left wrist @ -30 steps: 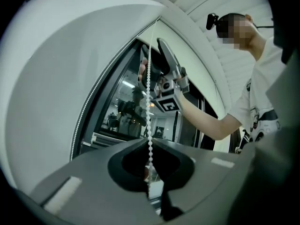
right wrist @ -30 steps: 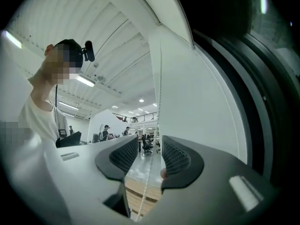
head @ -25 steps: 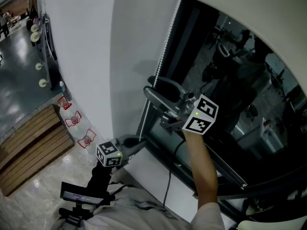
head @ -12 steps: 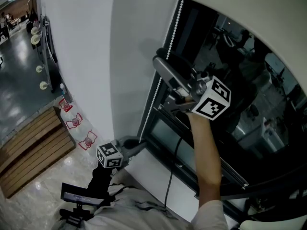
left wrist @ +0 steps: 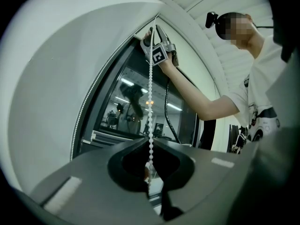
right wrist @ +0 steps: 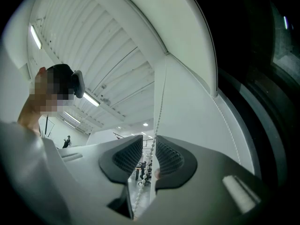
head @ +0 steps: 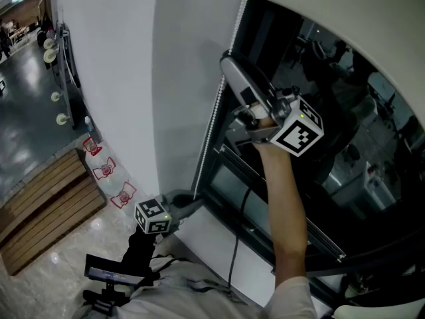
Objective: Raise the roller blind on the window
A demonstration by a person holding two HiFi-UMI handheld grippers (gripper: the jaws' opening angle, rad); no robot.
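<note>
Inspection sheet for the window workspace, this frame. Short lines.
surface: no table; dark window glass, reflections only.
job's things: bead chain runs straight beside the window frame; white panel over the top of the glass, likely the blind.
clutter: three red-and-white things on the floor by the wall.
grippers: left claw shut on the bead chain, low down; right claw higher up, jaws have just been closing, chain between them, gap visible.
cables: black cable hangs below the window.
surroundings: white wall, wooden decking, glossy floor.
</note>
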